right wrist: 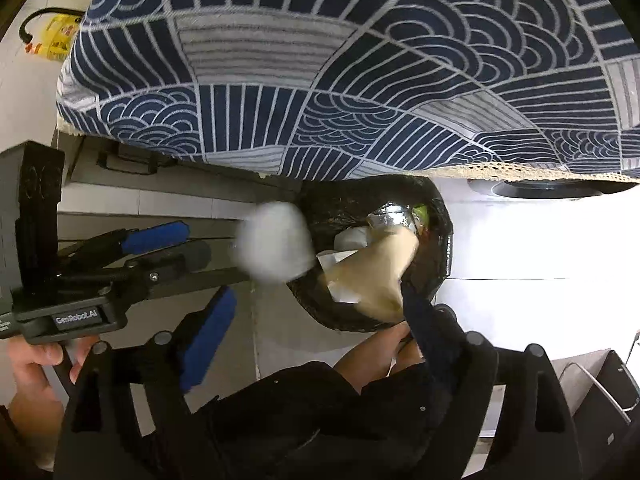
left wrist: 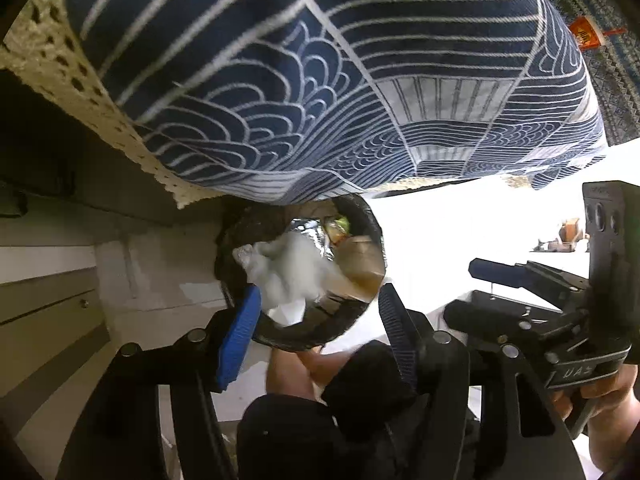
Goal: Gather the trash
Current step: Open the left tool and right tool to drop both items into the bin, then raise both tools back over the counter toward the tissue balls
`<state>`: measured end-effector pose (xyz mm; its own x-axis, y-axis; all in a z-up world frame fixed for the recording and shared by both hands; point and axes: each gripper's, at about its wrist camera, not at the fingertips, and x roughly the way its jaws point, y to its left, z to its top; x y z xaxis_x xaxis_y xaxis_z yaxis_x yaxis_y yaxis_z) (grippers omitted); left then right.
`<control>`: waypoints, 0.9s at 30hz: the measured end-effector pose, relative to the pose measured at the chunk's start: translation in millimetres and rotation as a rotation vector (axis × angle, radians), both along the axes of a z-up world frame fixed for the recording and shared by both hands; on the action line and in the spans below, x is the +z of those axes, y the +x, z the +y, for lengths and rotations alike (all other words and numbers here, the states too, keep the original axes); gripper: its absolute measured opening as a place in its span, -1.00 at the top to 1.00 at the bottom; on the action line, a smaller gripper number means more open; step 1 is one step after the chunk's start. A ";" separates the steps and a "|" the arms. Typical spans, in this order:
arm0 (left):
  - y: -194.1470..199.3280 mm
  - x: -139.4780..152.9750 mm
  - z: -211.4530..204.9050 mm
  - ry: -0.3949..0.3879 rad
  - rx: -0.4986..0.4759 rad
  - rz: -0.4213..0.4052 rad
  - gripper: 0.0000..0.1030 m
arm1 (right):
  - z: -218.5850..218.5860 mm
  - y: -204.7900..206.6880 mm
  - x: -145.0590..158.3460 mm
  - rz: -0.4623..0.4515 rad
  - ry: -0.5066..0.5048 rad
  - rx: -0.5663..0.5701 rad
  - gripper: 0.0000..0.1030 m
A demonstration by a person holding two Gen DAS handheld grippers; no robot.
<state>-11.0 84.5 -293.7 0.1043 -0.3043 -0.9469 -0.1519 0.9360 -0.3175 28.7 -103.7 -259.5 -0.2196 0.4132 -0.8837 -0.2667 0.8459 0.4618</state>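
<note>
The trash bin (right wrist: 372,256), black-lined, stood on the floor below the edge of the cloth-covered counter (right wrist: 360,80). Both claws were held above its mouth: the left claw (left wrist: 316,316) and right claw (right wrist: 316,328) were open, gripping nothing. A crumpled white tissue (right wrist: 276,240), blurred, was caught at the rim, apparently dropping in. Foil, paper and a tan wrapper were seen inside.

Navy wave-patterned tablecloth (right wrist: 360,80) hangs above pale tiled floor (right wrist: 520,248).

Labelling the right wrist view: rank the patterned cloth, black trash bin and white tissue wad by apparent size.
1. patterned cloth
2. black trash bin
3. white tissue wad, blurred and maybe nearer the camera, so unsure.
</note>
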 end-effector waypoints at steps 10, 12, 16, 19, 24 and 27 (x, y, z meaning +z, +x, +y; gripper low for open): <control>0.4 4.7 8.2 -0.002 0.021 -0.002 -0.15 | -6.7 0.3 8.0 -0.020 -0.015 -0.021 -0.65; -0.3 8.5 8.3 -0.003 0.022 -0.006 -0.15 | -6.6 0.0 11.9 -0.027 -0.017 -0.022 -0.65; -1.2 18.6 9.4 -0.001 0.023 -0.026 -0.15 | -5.0 0.1 23.5 -0.050 -0.017 -0.023 -0.65; -2.3 28.9 11.5 -0.004 0.022 -0.042 -0.15 | -5.3 0.5 36.9 -0.073 -0.014 -0.027 -0.65; -4.4 45.1 11.3 -0.005 0.016 -0.067 -0.15 | -7.2 0.5 59.8 -0.116 -0.015 -0.031 -0.65; -4.3 54.4 10.9 -0.007 0.013 -0.084 -0.15 | -8.9 1.3 75.0 -0.151 -0.022 -0.034 -0.65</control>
